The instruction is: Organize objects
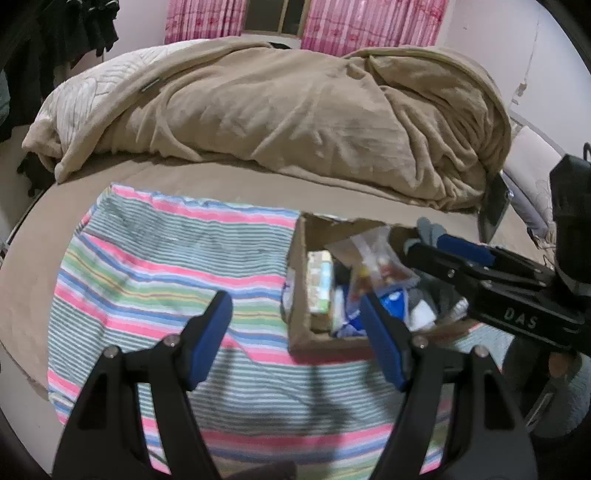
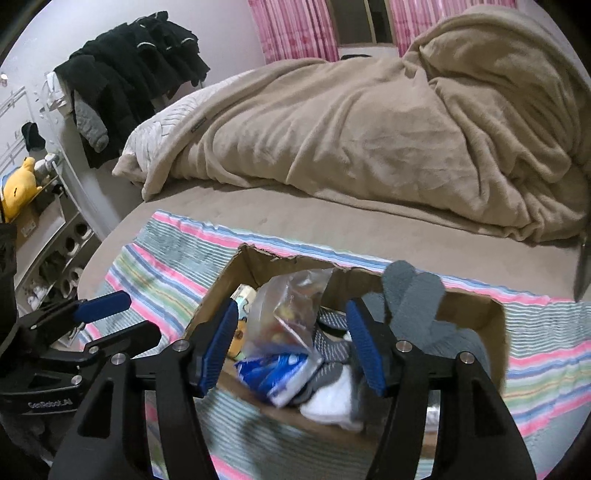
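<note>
An open cardboard box point(image 1: 297, 295) point(image 2: 476, 314) sits on a striped cloth point(image 1: 166, 266) point(image 2: 166, 273) on the bed. It holds a clear plastic bag point(image 2: 291, 314) point(image 1: 376, 258), a blue and white packet point(image 2: 277, 376), a green carton point(image 1: 319, 284), white and grey socks point(image 2: 332, 398) and a grey sock point(image 2: 413, 295) draped over the far rim. My left gripper point(image 1: 295, 332) is open and empty above the cloth, left of the box. My right gripper point(image 2: 291, 343) is open and empty over the box's near edge; it also shows in the left wrist view point(image 1: 443, 251).
A bunched beige blanket point(image 1: 295, 110) point(image 2: 369, 140) lies across the bed behind the cloth. Black clothes point(image 2: 129, 81) hang at the left, above a shelf with a yellow plush toy point(image 2: 18, 188). Pink curtains point(image 1: 351, 22) hang at the back.
</note>
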